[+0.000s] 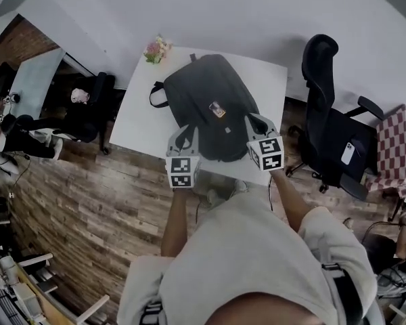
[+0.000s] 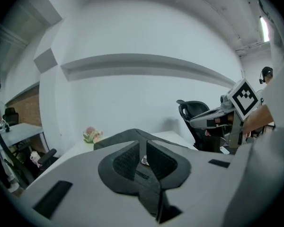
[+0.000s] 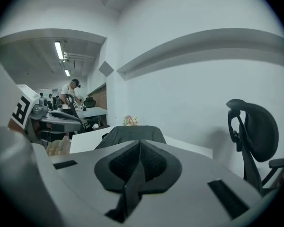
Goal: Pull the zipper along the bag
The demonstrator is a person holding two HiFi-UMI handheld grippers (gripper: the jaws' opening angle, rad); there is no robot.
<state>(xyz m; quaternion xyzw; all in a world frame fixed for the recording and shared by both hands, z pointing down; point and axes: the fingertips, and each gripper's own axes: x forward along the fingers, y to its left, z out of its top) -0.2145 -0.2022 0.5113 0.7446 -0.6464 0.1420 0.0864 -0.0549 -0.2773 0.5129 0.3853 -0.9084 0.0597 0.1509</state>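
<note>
On white table (image 1: 139,117), bag (image 1: 206,103), near corners covered

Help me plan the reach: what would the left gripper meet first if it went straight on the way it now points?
Probably the black backpack on the white table: it lies just beyond the tips of the left gripper, though depth is unclear.

The head view looks steeply down from above the person (image 1: 257,263) onto the white table (image 1: 139,107) and the bag (image 1: 210,100). Both gripper views sit low and close, facing almost level across the bag toward the wall (image 2: 142,98); all three share bag and flowers (image 1: 157,48).
</note>
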